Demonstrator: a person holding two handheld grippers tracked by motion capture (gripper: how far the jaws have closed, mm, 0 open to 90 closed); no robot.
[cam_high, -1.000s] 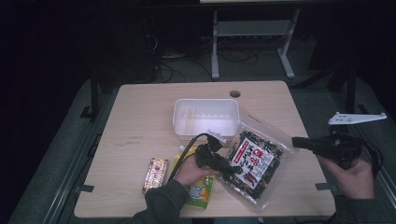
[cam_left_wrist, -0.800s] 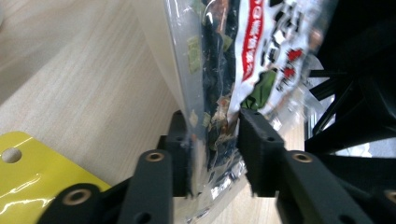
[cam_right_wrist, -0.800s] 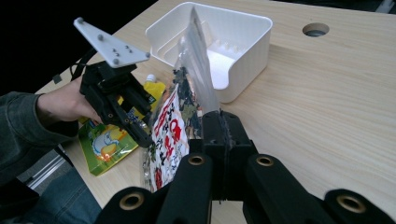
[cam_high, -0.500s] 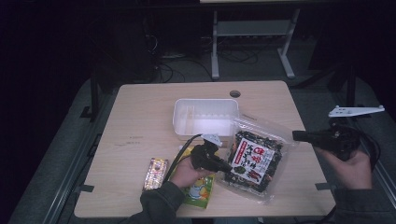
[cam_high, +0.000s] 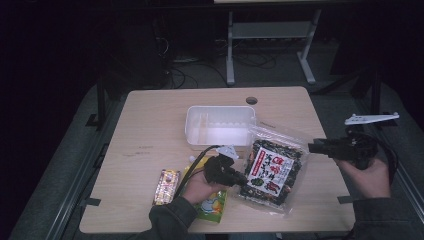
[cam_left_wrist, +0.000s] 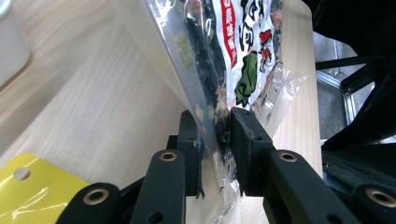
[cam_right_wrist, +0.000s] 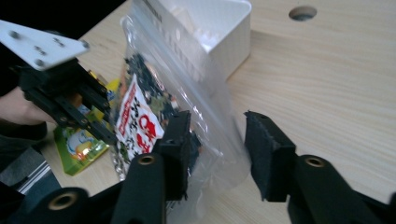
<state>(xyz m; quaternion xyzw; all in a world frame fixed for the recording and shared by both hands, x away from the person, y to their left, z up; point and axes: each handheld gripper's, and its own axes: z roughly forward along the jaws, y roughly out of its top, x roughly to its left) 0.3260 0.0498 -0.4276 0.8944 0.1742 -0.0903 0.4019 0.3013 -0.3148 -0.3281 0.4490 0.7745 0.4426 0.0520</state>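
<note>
The seaweed snack bag (cam_high: 272, 170) lay on the tabletop (cam_high: 150, 135) between your hands, long axis running from the white tub (cam_high: 220, 125) toward you. Your left gripper (cam_left_wrist: 215, 140) had its jaws clamped on the bag's near-left edge. Your right gripper (cam_right_wrist: 217, 144), jaws just opening, stood half apart at its far-right edge, gripping nothing.

Light wooden table (cam_high: 150, 125) with a round cable hole (cam_high: 251, 100), dark dim room, grey floor (cam_high: 280, 70), metal stand legs (cam_high: 270, 47) and loose cables (cam_high: 185, 70) behind
</note>
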